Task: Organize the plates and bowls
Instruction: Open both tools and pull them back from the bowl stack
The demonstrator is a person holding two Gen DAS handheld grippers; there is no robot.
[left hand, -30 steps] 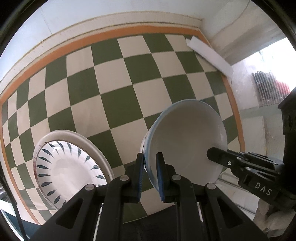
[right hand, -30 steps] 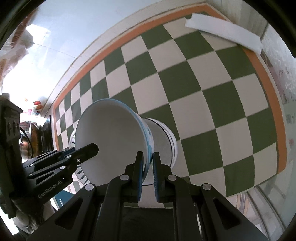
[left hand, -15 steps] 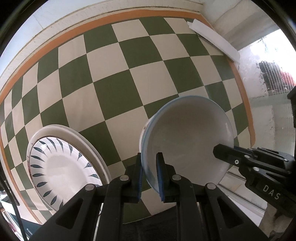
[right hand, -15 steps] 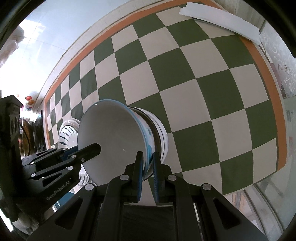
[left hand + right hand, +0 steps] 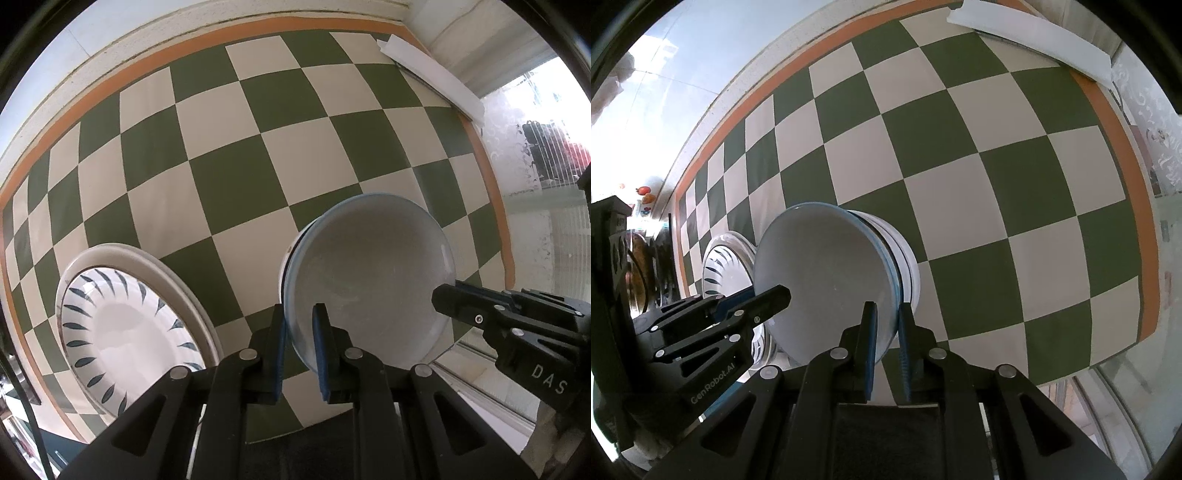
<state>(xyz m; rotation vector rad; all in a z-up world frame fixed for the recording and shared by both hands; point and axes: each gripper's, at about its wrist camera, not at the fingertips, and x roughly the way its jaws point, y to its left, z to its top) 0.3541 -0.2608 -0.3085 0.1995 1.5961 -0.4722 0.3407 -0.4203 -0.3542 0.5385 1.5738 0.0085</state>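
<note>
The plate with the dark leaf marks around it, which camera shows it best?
The left wrist view. There the patterned plate lies almost whole on the checkered cloth, left of the bowl. In the right wrist view only a sliver shows, behind the bowl and the left gripper.

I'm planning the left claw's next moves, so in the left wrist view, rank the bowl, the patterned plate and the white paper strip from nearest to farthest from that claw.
1. Bowl: its rim sits between the left claw fingers.
2. Patterned plate: on the cloth, to the left.
3. White paper strip: far corner, upper right.
</note>
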